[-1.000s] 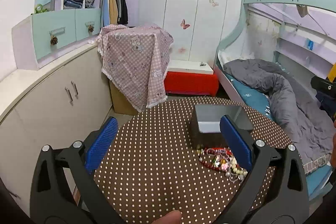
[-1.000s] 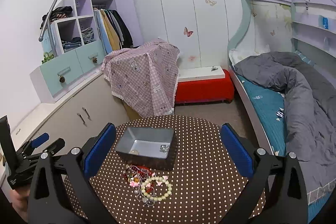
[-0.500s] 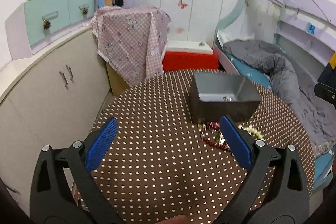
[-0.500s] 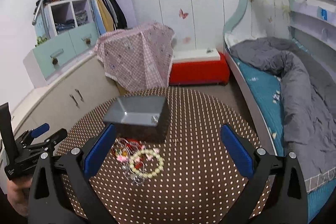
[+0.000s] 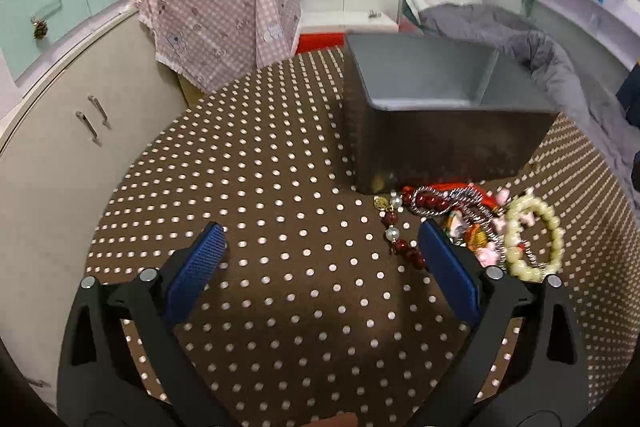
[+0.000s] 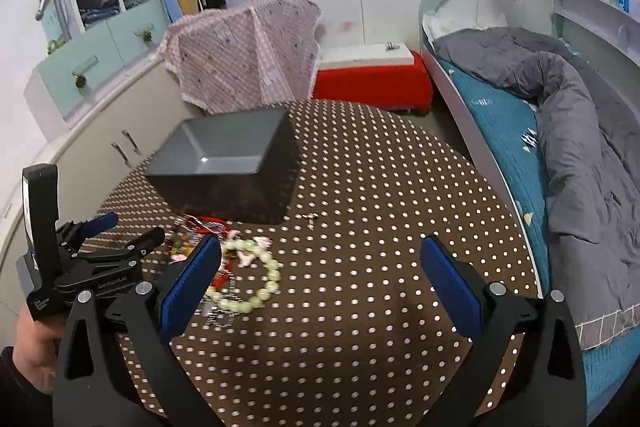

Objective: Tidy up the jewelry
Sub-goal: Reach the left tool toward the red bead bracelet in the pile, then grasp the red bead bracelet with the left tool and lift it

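A grey box (image 5: 432, 99) stands on the round table with the brown polka-dot cloth (image 5: 260, 207); it also shows in the right wrist view (image 6: 228, 163). A pile of jewelry lies in front of it: a red bead string (image 5: 430, 203), a silver chain (image 5: 472, 205) and a pale green bead bracelet (image 5: 534, 241), also in the right wrist view (image 6: 256, 275). A small gold piece (image 6: 310, 217) lies apart by the box. My left gripper (image 5: 320, 251) is open and empty, low over the cloth, its right finger beside the pile. My right gripper (image 6: 320, 267) is open and empty; the bracelet lies by its left finger.
A cream cabinet (image 5: 60, 155) runs along the left of the table. A pink checked cloth (image 6: 248, 47) covers something behind the table. A red bench (image 6: 372, 87) and a bed with a grey duvet (image 6: 580, 131) stand to the right. The left gripper shows in the right wrist view (image 6: 116, 235).
Both grippers have moved down and forward toward the table. The box and the jewelry pile now look larger and closer. Both jaws have stayed open.
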Available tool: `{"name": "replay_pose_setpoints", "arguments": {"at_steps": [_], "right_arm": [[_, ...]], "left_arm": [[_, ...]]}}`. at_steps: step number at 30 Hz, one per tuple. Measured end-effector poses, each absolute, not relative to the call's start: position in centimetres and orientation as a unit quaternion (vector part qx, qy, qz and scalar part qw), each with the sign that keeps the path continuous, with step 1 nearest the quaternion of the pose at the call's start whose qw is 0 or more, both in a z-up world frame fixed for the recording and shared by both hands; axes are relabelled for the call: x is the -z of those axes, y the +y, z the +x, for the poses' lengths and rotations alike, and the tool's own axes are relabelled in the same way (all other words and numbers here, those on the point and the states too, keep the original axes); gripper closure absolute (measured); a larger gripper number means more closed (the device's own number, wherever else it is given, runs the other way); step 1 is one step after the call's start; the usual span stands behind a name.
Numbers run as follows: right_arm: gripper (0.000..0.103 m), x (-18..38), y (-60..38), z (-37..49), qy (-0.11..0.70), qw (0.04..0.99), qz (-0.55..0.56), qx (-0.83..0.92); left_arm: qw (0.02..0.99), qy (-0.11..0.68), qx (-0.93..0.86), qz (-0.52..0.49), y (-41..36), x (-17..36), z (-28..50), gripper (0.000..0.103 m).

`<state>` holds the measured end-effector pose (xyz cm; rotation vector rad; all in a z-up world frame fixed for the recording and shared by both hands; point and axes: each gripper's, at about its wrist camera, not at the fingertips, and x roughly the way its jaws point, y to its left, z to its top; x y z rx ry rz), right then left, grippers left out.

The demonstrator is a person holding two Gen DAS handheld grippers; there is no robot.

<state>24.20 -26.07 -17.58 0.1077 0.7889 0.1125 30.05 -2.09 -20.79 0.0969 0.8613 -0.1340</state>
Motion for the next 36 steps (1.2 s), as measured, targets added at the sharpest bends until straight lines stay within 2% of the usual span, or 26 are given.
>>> {"name": "replay_pose_setpoints", "arguments": {"at_steps": [4,6,7,10,12,14,15,16,17,18,19,29,36], "right_arm": [[0.008,19.0,-26.4,25.8,0.401,0.914,0.043,-0.048],[0.01,19.7,-26.1,26.7,0.408,0.911,0.036,-0.051],[0.015,20.1,-25.9,27.2,0.413,0.909,0.03,-0.054],[0.031,21.1,-25.2,28.4,0.424,0.903,0.014,-0.063],[0.042,21.8,-24.5,29.2,0.432,0.899,0.002,-0.071],[0.057,22.4,-23.8,29.9,0.435,0.897,-0.011,-0.079],[0.06,22.5,-23.6,30.1,0.433,0.897,-0.017,-0.082],[0.067,22.6,-23.3,30.1,0.429,0.899,-0.028,-0.083],[0.076,22.6,-23.0,30.1,0.426,0.9,-0.041,-0.085],[0.081,22.6,-22.8,30.0,0.425,0.9,-0.045,-0.089],[0.092,22.6,-22.7,30.0,0.426,0.899,-0.044,-0.094],[0.092,20.9,-25.2,26.7,0.41,0.905,0.014,-0.108],[0.092,17.1,-24.8,25.1,0.377,0.918,0.017,-0.121]], "left_arm": [[0.899,0.428,0.072,0.057,-2.8,21.2,30.4,0.018],[0.896,0.434,0.08,0.055,-2.9,21.3,30.6,0.026],[0.895,0.433,0.086,0.054,-3.0,21.3,30.6,0.029],[0.895,0.429,0.105,0.058,-3.7,21.0,30.7,0.048],[0.895,0.426,0.117,0.062,-4.3,20.9,30.4,0.065],[0.895,0.424,0.124,0.063,-4.6,21.0,30.1,0.071],[0.895,0.424,0.127,0.061,-4.7,20.9,30.1,0.074],[0.894,0.424,0.132,0.056,-4.6,20.9,30.1,0.076],[0.894,0.424,0.136,0.052,-4.6,20.9,30.1,0.082],[0.894,0.423,0.142,0.047,-4.5,20.8,30.1,0.091],[0.893,0.423,0.146,0.041,-4.4,20.8,30.1,0.092],[0.894,0.409,0.18,-0.018,-2.5,19.4,28.1,0.095],[0.91,0.357,0.21,-0.031,-1.9,14.6,25.9,0.095]]}}
